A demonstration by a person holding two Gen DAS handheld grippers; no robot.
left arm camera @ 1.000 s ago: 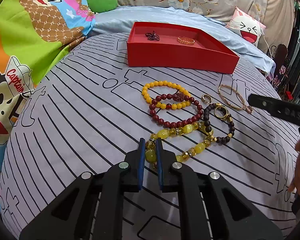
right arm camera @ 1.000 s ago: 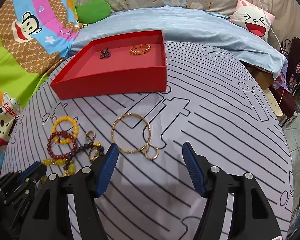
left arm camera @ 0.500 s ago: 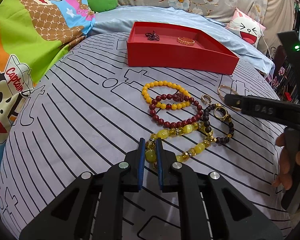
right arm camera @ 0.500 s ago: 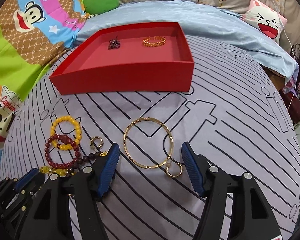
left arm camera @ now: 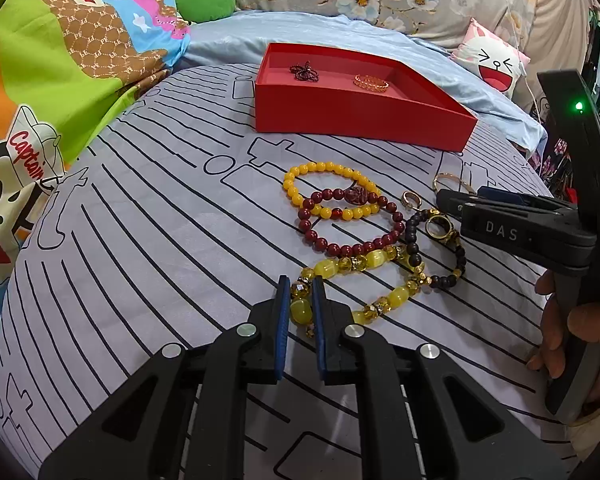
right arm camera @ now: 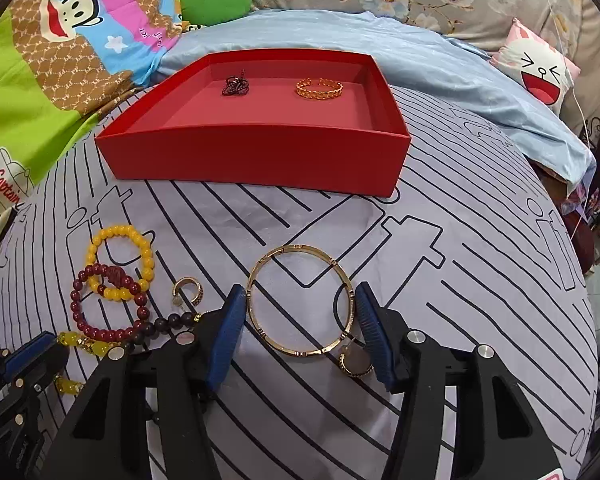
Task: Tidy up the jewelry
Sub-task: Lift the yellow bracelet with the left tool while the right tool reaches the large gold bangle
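Note:
My left gripper [left arm camera: 301, 284] is shut on a bead of the yellow glass-bead bracelet [left arm camera: 380, 258], which lies on the striped grey sheet. My right gripper [right arm camera: 300, 292] stands over the gold bangle [right arm camera: 296, 247]. The bangle lies flat between its blue pads, which are closing, with a sliver of gap still showing on the left side. The red box [right arm camera: 260, 156] sits beyond, holding a dark beaded piece [right arm camera: 236, 86] and a gold chain ring [right arm camera: 319, 89].
A yellow bead bracelet [left arm camera: 296, 196], a dark red one [left arm camera: 340, 246], a brown one [left arm camera: 414, 248] and a gold ring [left arm camera: 412, 199] lie overlapped on the sheet. A small hoop [right arm camera: 356, 364] touches the bangle. A hand [left arm camera: 580, 320] holds the right tool. Pillows lie behind.
My right gripper came forward and down over the gold bangle, and its jaws narrowed around it. The left gripper stayed still on the yellow glass beads.

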